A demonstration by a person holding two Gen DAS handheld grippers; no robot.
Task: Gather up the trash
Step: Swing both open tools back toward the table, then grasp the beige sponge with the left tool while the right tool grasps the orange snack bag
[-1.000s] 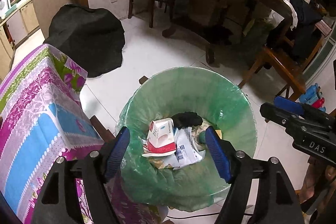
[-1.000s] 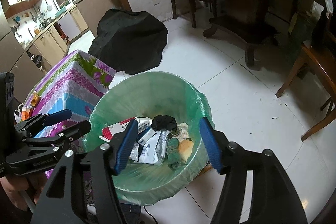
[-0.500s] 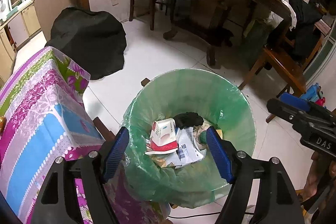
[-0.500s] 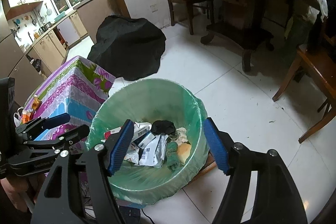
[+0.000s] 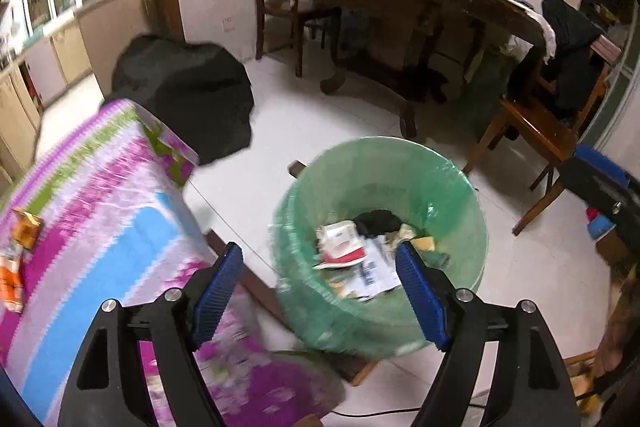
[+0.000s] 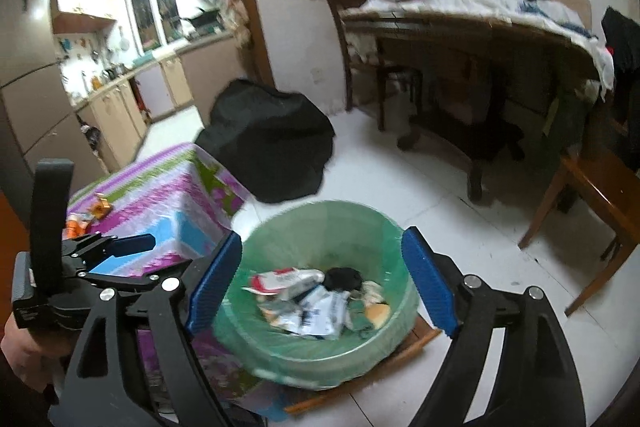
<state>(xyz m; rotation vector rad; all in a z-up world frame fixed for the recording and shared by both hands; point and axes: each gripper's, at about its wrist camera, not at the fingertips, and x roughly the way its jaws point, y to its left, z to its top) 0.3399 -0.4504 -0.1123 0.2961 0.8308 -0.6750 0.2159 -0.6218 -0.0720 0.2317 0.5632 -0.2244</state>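
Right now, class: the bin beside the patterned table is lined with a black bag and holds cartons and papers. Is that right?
Not quite. The liner of the bin is green, not black, as the right wrist view shows. The bin does stand beside the patterned table and holds cartons and papers.

Trash [image 5: 356, 259] fills bin [image 5: 384, 159] (green-lined).

Both grippers same build: left gripper [image 5: 320, 291] and right gripper [image 6: 324, 283] have matte black angular finger arms with ribbed blue pads [image 6: 430, 291] on the inner faces. Silver round screw heads [image 5: 464, 294] sit just behind each pad and further back along each arm. In the right wrist view the left unit's black body carries an upright black strap-like handle [image 6: 50, 223].
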